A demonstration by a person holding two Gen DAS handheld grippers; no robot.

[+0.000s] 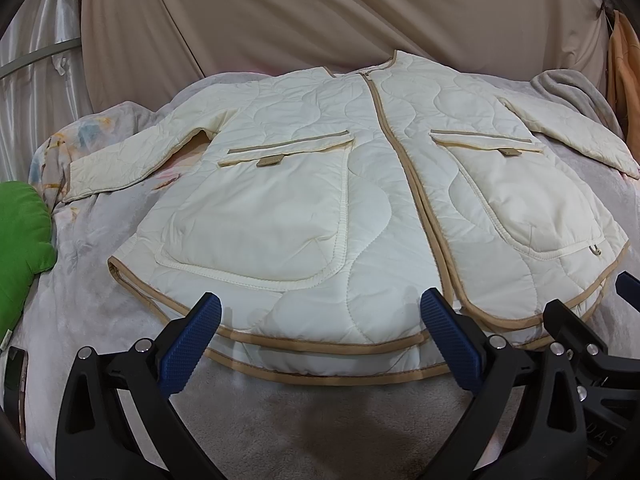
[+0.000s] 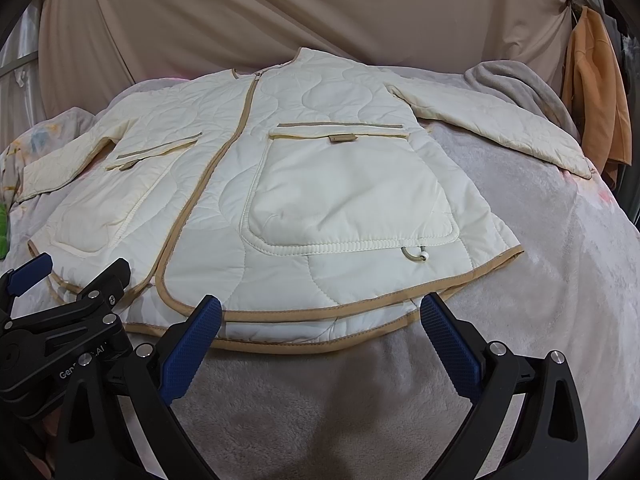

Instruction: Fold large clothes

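- While both tools hung over its near edge, the grey fleece blanket (image 1: 132,320) covered the whole surface ahead of and below the fingers, with a beige curtain (image 1: 280,12) hanging behind it.
- Spread flat on that blanket, front side up and zipped shut, the cream quilted jacket (image 1: 372,168) lay just ahead of the fingertips, its tan-bound hem nearest them and both sleeves stretched out sideways.
- Out past the left-hand finger of the left gripper (image 1: 320,316), a green cushion (image 1: 20,236) sat at the blanket's edge.
- An orange garment (image 2: 596,112) hung far beyond the right-hand finger of the right gripper (image 2: 320,316).
- The left gripper's blue pads (image 1: 192,344) stood wide apart with nothing between them, poised over the hem's left half; whether they touched it I could not tell.
- The right gripper was likewise spread wide and held nothing, its tips at the hem's right half, just beside the other tool.
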